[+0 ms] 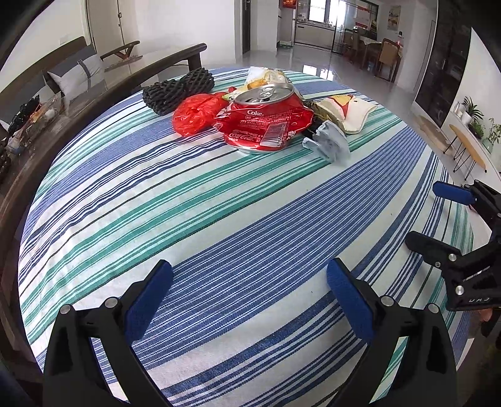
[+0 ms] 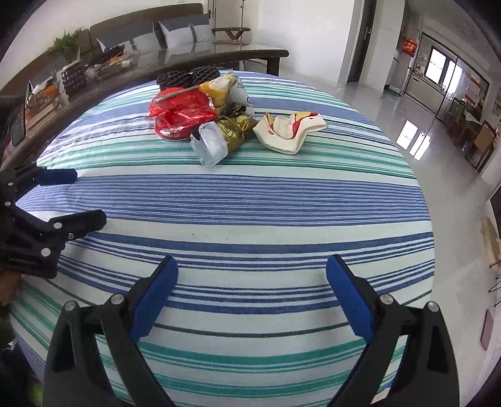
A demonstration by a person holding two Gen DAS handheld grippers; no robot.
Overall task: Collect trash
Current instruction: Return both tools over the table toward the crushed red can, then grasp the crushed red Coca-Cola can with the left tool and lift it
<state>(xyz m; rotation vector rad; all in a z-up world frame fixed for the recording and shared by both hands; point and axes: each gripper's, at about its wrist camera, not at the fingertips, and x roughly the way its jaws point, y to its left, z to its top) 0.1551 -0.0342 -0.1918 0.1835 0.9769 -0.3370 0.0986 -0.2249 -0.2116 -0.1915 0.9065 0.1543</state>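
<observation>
A pile of trash lies at the far side of the striped tablecloth (image 1: 219,194). It holds a crushed red Coke can (image 1: 266,120), a red plastic bag (image 1: 195,112), black foam netting (image 1: 178,90), a yellow snack bag (image 1: 266,78), a cream wrapper (image 1: 344,111) and a crumpled silver wrapper (image 1: 328,142). In the right wrist view the can (image 2: 175,125), silver wrapper (image 2: 209,144), a gold wrapper (image 2: 235,131) and the cream wrapper (image 2: 291,131) show. My left gripper (image 1: 249,288) is open and empty, well short of the pile. My right gripper (image 2: 252,281) is open and empty too.
A dark wooden table with clutter (image 1: 28,125) runs along the left, a sofa with grey cushions (image 2: 181,28) behind it. The cloth's right edge drops to a shiny tiled floor (image 2: 422,109). The other gripper shows at the right edge (image 1: 454,225) and left edge (image 2: 47,206).
</observation>
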